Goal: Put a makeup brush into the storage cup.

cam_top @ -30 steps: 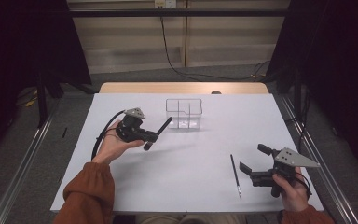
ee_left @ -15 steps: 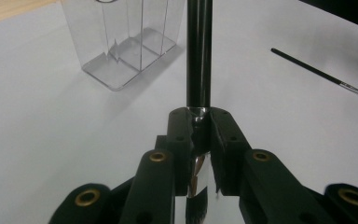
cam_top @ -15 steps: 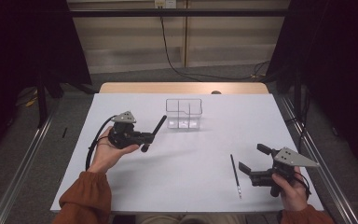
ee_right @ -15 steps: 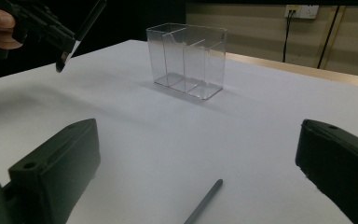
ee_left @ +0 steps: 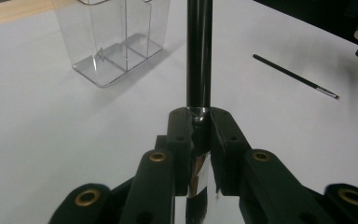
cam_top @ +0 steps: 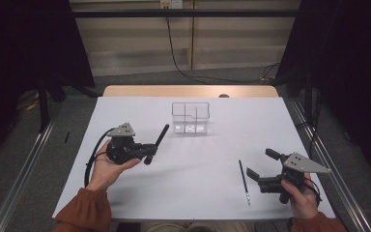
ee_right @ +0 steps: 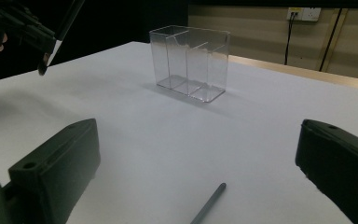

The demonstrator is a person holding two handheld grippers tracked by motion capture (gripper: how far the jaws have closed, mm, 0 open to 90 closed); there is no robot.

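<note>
My left gripper (cam_top: 149, 151) is shut on a black brush (cam_top: 156, 142) and holds it above the left part of the white table (cam_top: 125, 116). In the left gripper view the jaws clamp the brush (ee_left: 199, 56) by its silver ferrule, and the handle points away toward the clear compartment box (ee_left: 116, 37). That box (cam_top: 190, 117) stands upright at the table's far middle, apart from the brush tip. My right gripper (cam_top: 259, 164) rests open at the front right. A thin dark pencil-like stick (cam_top: 243, 181) lies just left of it, also between its jaws' line of sight (ee_right: 208, 205).
A wooden strip (cam_top: 188, 91) runs along the far table edge, with a cable on the floor behind it. Metal rails (cam_top: 24, 164) flank the table. Black curtains hang on both sides.
My left hand has drawn the brush left and toward the near side, away from the clear box. The right gripper has stayed still.
</note>
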